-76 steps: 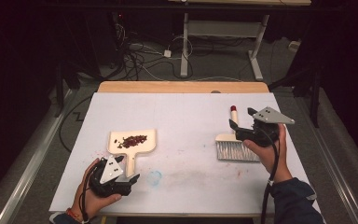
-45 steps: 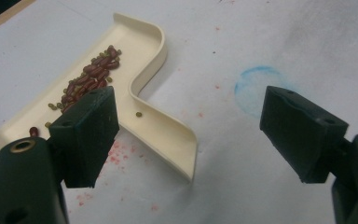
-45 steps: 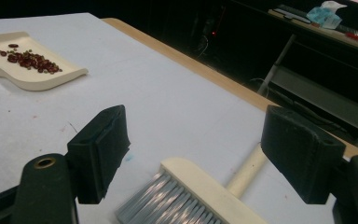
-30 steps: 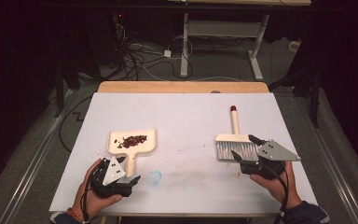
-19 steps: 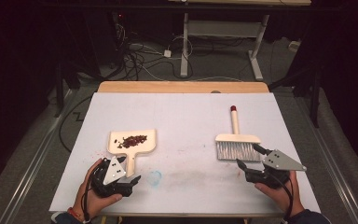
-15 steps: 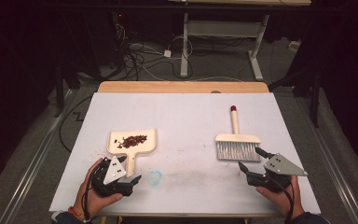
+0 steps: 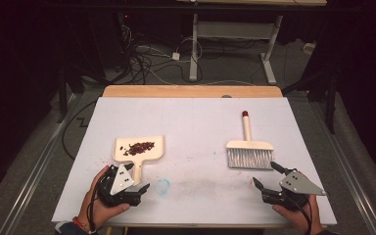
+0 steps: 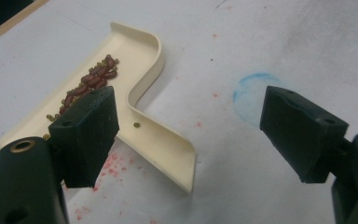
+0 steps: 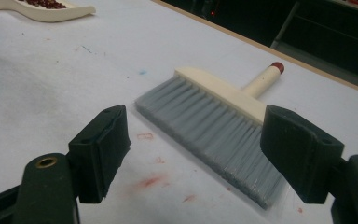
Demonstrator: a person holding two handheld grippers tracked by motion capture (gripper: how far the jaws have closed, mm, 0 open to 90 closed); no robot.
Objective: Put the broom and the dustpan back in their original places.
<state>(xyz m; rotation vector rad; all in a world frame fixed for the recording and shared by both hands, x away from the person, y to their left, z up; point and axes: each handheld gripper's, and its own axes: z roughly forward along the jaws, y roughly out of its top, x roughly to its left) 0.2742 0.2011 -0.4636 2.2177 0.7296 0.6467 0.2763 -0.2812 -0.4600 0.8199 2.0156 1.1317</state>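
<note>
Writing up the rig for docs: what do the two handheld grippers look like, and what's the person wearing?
Both the left gripper and right gripper are black, each with two blocky black jaws, brass-coloured pivot pins and a grey three-cornered plate on top. A black cable trails from the right one. The left wrist wears a red band; a dark sleeve cuff sits just behind it.

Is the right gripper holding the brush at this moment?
No. In the right gripper view the right gripper stands open and empty, and the brush lies on the table beyond its jaws.

Gaping claw [image 8: 191, 135] over bean-filled dustpan [image 8: 144, 88]
</note>
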